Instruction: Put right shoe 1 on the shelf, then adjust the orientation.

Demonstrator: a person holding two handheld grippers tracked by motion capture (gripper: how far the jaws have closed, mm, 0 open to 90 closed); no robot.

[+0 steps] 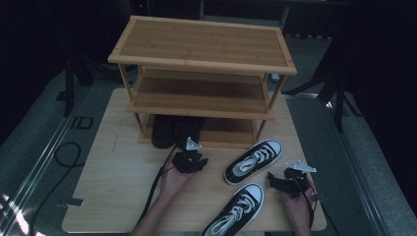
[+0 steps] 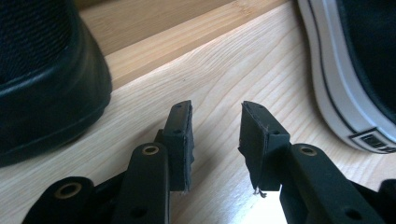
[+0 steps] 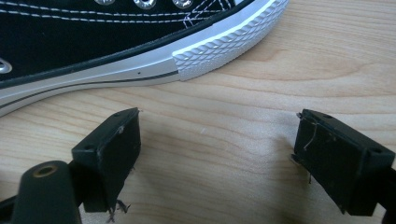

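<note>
Both claws spread, gripping nothing: left claw point(image 1: 189, 158) near two black shoes point(image 1: 173, 131) on the three-tier bamboo rack's point(image 1: 201, 46) bottom shelf; two black-and-white sneakers point(image 1: 253, 161) lie on the worktop point(image 1: 113, 172) beside right claw point(image 1: 281, 181).

Bare table point(image 1: 123, 182) lies open at 9 o'clock of the left gripper point(image 1: 189, 160). At its 12 o'clock, black shoes point(image 1: 169, 130) fill the rack's point(image 1: 201, 49) bottom shelf; sneakers point(image 1: 253, 160) obstruct 3 o'clock.
</note>
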